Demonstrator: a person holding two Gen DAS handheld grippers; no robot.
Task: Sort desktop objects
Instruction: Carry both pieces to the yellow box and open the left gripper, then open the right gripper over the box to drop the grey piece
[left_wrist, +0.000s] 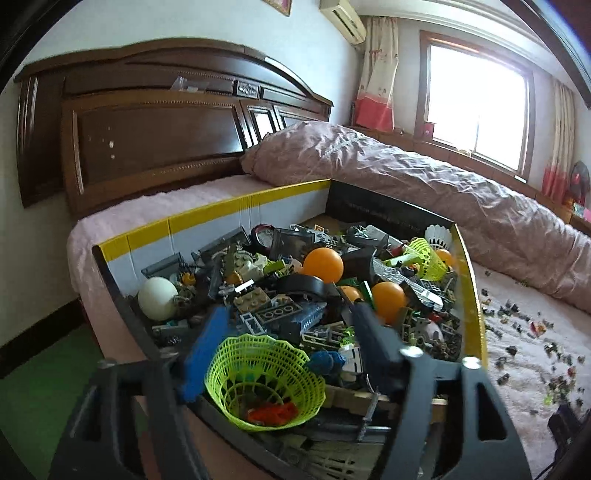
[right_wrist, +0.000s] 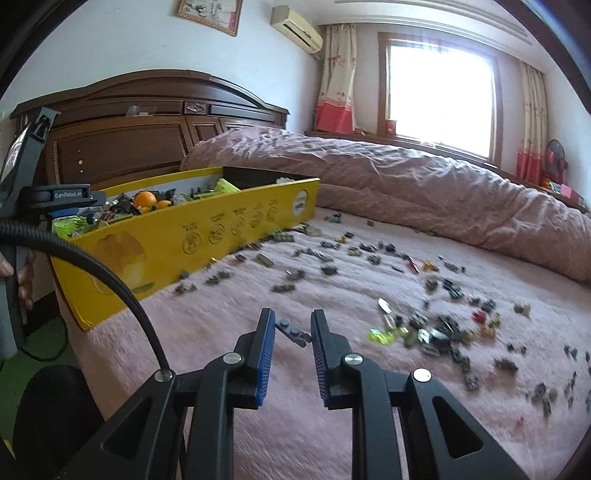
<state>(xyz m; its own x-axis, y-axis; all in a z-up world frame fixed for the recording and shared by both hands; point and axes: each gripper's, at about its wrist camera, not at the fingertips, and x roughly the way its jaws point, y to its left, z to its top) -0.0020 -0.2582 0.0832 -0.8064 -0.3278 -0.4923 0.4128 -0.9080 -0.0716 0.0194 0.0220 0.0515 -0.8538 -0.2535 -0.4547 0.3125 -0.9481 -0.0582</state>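
- The right gripper (right_wrist: 293, 332) is holding a small grey brick (right_wrist: 293, 331) between its jaws above the pink bed sheet (right_wrist: 295, 424). The jaws are only narrowly apart, pinching the brick by its ends.
- The brick is sitting tilted, so it is at risk of twisting out and falling among the loose pieces (right_wrist: 424, 332) scattered nearby.
- The left gripper (left_wrist: 288, 325) is hanging over the yellow box (right_wrist: 221, 229), jaws wide apart and holding nothing that I can see.
- One blue pad is touching the green shuttlecock (left_wrist: 264, 380), so it is maybe going to push it or drag bricks over the box edge.
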